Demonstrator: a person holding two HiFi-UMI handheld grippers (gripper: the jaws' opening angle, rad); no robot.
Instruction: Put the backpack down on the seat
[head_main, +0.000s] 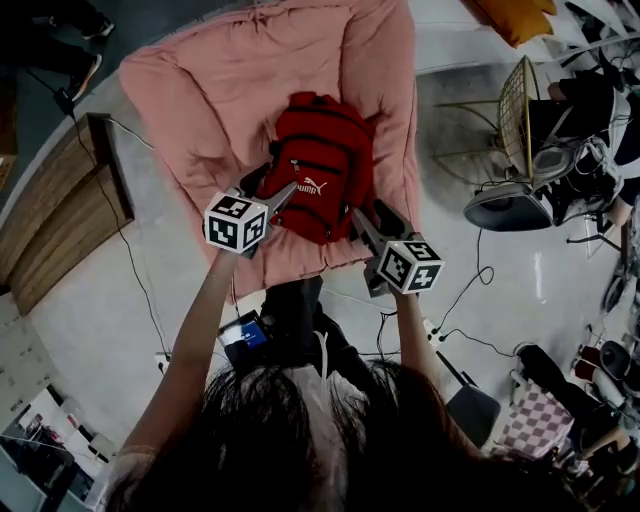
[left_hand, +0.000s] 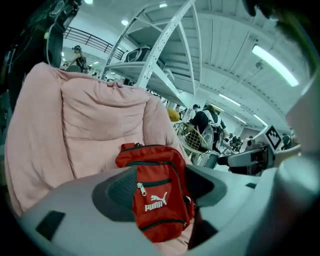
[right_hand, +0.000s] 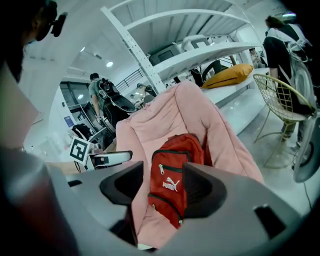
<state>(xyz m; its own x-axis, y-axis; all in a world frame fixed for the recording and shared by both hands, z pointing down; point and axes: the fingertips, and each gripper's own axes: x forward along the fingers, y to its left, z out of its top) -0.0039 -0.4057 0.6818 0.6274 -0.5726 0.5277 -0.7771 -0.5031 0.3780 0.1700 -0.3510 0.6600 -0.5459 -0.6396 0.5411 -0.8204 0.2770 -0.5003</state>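
Red backpack (head_main: 322, 165) sits on the pink seat (head_main: 200, 90), leaning against the back cushion, logo side facing me. My left gripper (head_main: 283, 192) and right gripper (head_main: 362, 225) hover at its lower end, jaws spread wide on both, pinching nothing. Gold wire chair (head_main: 518, 100) to the right, wooden platform (head_main: 60, 215) to the left, cable (head_main: 465, 290) across the floor.

backpack (left_hand: 157, 200) sides pt. hidden by fingers (left_hand: 115, 192), seat (head_main: 200, 90) top cut off
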